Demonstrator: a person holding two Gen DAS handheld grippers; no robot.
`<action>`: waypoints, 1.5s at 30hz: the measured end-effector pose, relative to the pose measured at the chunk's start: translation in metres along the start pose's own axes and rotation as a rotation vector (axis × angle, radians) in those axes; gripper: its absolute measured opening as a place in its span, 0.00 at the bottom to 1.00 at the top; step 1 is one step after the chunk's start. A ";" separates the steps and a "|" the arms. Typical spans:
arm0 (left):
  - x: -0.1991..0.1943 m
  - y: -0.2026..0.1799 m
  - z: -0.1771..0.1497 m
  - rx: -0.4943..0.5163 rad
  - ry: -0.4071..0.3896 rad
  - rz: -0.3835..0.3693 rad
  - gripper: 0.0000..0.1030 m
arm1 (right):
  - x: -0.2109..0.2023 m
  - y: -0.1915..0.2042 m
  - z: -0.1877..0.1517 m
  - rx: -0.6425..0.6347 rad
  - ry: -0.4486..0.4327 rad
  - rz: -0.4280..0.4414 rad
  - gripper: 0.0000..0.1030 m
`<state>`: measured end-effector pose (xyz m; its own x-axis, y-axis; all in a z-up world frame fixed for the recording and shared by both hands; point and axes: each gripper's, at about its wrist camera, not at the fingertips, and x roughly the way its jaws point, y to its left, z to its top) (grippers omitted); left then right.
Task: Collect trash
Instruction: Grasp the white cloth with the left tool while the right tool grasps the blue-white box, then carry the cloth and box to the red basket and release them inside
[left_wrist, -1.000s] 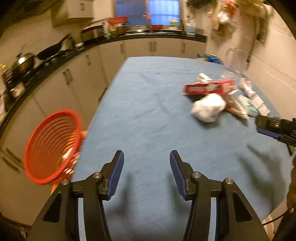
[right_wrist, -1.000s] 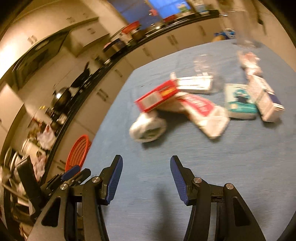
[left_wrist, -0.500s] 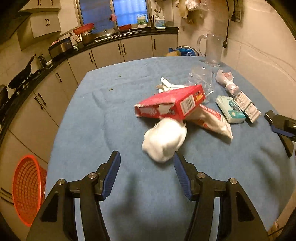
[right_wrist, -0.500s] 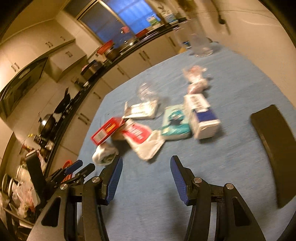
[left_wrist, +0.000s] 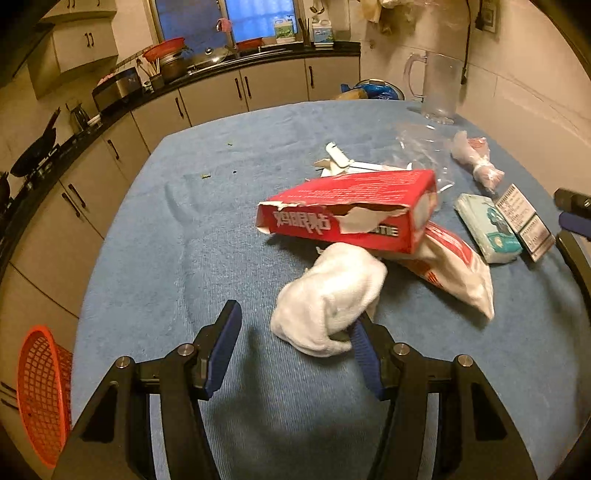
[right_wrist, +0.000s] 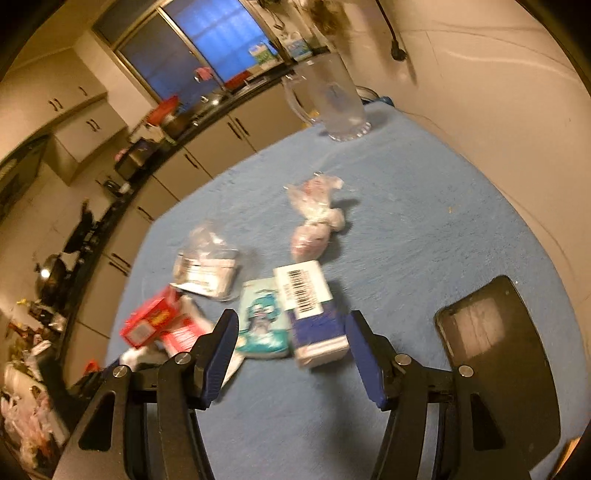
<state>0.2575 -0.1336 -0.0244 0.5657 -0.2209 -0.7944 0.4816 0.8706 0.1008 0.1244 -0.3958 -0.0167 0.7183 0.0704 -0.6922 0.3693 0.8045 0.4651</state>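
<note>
A white crumpled wad (left_wrist: 328, 299) lies on the blue table cloth (left_wrist: 155, 258), between the fingers of my left gripper (left_wrist: 295, 339). It rests against the right finger and stands clear of the left one, while the jaws close a little. Behind it are a torn red box (left_wrist: 351, 214) and a red-and-white bag (left_wrist: 454, 266). My right gripper (right_wrist: 291, 325) has its jaws opening around a blue-and-white barcoded box (right_wrist: 314, 314), with the pads off it. A teal tissue pack (right_wrist: 262, 321) lies just left of that box.
A red mesh basket (left_wrist: 40, 398) stands below the table's left edge. A clear pitcher (right_wrist: 332, 103) is at the far end, with a knotted pink plastic bundle (right_wrist: 314, 225) and a clear bag (right_wrist: 207, 266) nearer. A flat black object (right_wrist: 495, 339) lies at the right.
Both grippers swept right across the table: the left from near the basket up to the white wad, the right from the red box to the barcoded box. The right jaws widened.
</note>
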 end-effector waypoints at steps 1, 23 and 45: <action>0.002 0.002 0.000 -0.007 0.004 -0.009 0.49 | 0.006 -0.002 0.001 -0.001 0.008 -0.015 0.63; -0.031 0.004 -0.018 -0.040 -0.044 -0.085 0.24 | 0.007 0.002 -0.027 -0.028 0.025 -0.009 0.39; -0.092 0.035 -0.080 -0.101 -0.123 -0.026 0.24 | 0.002 0.119 -0.108 -0.236 0.106 0.211 0.39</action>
<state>0.1682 -0.0475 0.0043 0.6346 -0.2908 -0.7160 0.4311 0.9021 0.0158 0.1067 -0.2363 -0.0224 0.6946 0.3004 -0.6536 0.0635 0.8794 0.4718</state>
